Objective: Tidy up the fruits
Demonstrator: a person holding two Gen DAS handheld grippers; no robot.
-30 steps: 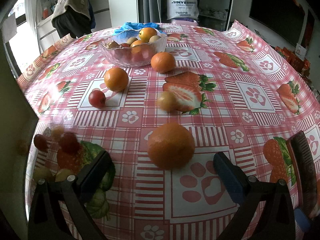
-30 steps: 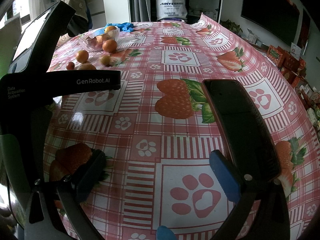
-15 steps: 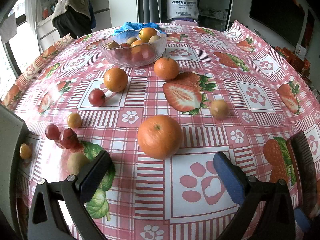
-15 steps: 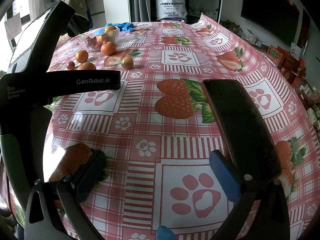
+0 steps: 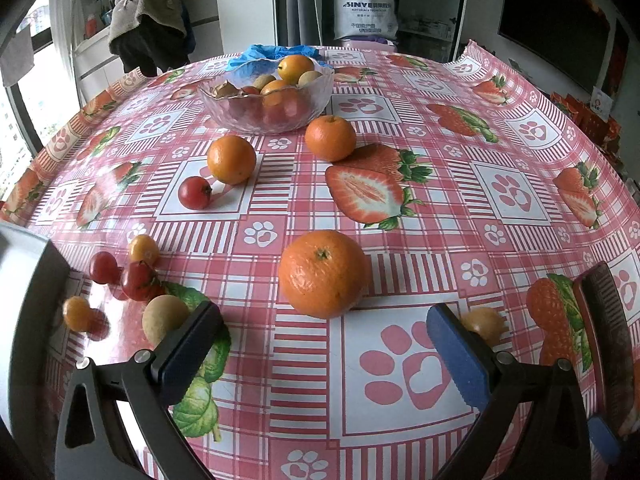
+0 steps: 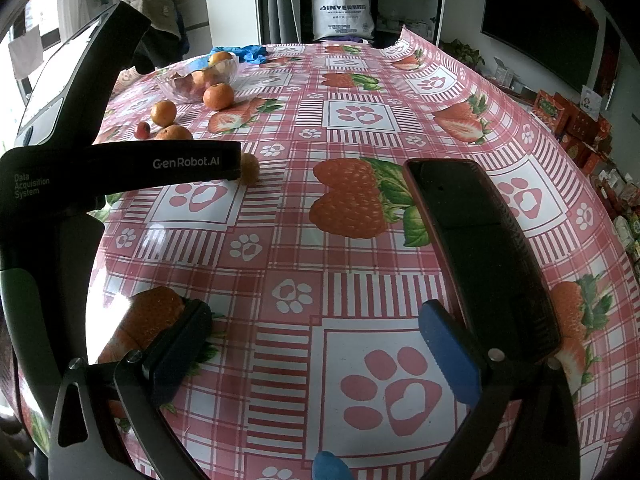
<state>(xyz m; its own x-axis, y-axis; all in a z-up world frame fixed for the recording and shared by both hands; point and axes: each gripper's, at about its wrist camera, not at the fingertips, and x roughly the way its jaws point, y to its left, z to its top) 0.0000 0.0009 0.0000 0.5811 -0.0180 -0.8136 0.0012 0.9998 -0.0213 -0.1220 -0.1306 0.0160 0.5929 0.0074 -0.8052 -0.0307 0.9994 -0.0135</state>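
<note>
Holding wide: my left gripper (image 5: 320,342) has its fingers spread far apart over the table with nothing between them; black arms, ridged blue pads.
My right gripper: (image 6: 316,344) jaws equally wide and empty, above a paw print; a dark flat slab (image 6: 484,248) with a ribbed edge lies just beside its right finger.
Table cover: glossy pink checked tablecloth (image 5: 460,208) printed with strawberries and paws.
Nearest fruit: a large orange (image 5: 323,273), round, pebbled skin, green stem dimple on top, just ahead of my left fingers and apart from them.
Beside my fingers: a tan smooth ball (image 5: 165,317) against the left finger, a small yellowish one (image 5: 482,322) behind the right.
Left cluster: small glossy red (image 5: 138,280) and yellow (image 5: 78,313) fruits, close together.
Middle: a red fruit (image 5: 194,192) near an orange (image 5: 231,159); another orange (image 5: 330,137) just before the bowl.
Far: clear scalloped glass bowl (image 5: 266,98), heaped with mixed fruit.
</note>
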